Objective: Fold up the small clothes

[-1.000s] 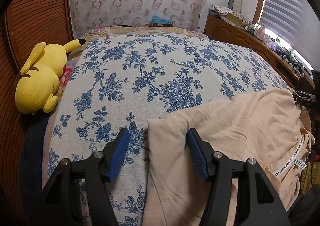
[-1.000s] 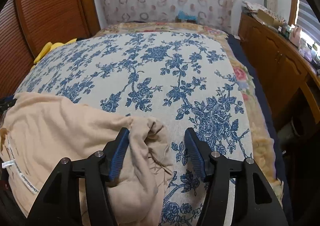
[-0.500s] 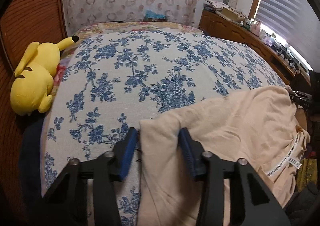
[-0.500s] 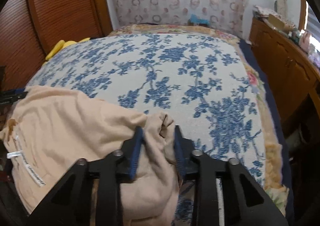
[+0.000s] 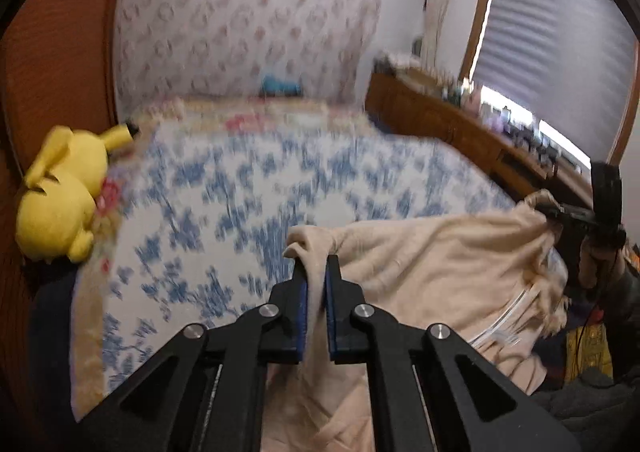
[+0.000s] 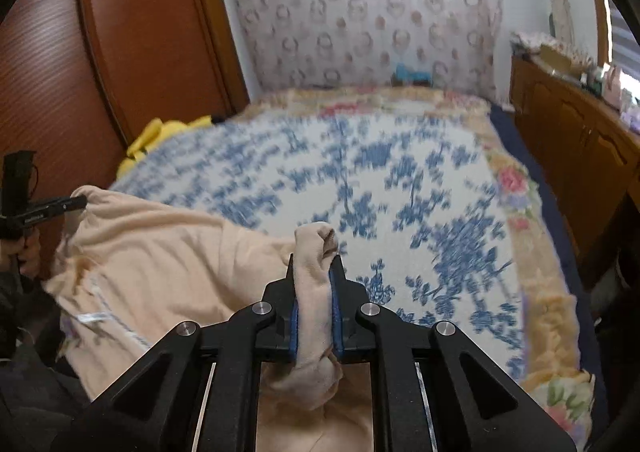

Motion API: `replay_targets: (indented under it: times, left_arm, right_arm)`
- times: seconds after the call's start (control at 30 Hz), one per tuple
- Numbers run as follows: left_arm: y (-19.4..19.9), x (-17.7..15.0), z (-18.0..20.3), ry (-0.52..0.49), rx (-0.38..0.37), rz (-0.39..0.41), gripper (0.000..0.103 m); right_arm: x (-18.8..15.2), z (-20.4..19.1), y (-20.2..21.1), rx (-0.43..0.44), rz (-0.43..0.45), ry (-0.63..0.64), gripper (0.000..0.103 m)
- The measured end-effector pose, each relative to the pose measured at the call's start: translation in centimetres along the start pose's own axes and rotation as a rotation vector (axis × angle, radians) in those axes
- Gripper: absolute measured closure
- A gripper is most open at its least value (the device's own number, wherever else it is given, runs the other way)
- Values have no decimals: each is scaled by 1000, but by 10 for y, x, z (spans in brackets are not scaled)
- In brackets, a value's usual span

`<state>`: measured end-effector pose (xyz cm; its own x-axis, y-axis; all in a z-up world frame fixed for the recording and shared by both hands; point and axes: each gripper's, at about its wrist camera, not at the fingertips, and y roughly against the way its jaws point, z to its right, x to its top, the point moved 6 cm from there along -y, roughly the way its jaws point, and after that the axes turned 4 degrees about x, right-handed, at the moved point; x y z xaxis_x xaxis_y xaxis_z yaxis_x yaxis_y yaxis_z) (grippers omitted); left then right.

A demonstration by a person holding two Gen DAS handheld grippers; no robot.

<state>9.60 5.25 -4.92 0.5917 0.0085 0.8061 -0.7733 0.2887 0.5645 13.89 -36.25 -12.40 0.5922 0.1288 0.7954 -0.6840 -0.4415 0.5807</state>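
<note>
A peach-coloured garment [image 5: 440, 272] lies bunched at the near edge of the blue-flowered bedspread [image 5: 240, 192]. My left gripper [image 5: 316, 264] is shut on its left corner, which pokes up between the blue pads. In the right wrist view the same garment [image 6: 160, 252] stretches to the left. My right gripper [image 6: 315, 262] pinches a thick bunched corner, its jaws still closing on the cloth. Both corners hang raised off the bedspread [image 6: 400, 192], with the cloth sagging between them. A white label [image 6: 90, 317] shows near the collar.
A yellow plush toy [image 5: 60, 196] lies at the bed's left side against a brown slatted door [image 6: 100, 52]. A wooden dresser [image 6: 580, 140] with small items runs along the right, under a bright window [image 5: 560, 52]. A patterned headboard cover [image 5: 248, 24] stands behind.
Both grippers have shut on the garment's two near corners and risen, lifting the cloth off the bedspread. The view has tilted up and blurred.
</note>
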Motion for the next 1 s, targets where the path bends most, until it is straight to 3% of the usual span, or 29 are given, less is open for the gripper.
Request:
replay_targets:
  times: [0.37,0.67,0.83,1.0]
  left_arm:
    - [118,68,20,-33,-18,281,99]
    - [184,163,18,-107,44,463,99]
    - [181,221,4,-120,104,482,99]
    - [118,271,-28,-117,165,395,98]
  right_arm:
    - [61,-50,131,-15,253,118,94]
    - [147,-103,230,-60,439,308,94]
    - [210,-108,253,-90,501,352,94]
    - [272,-85,215,-167,442,346,94]
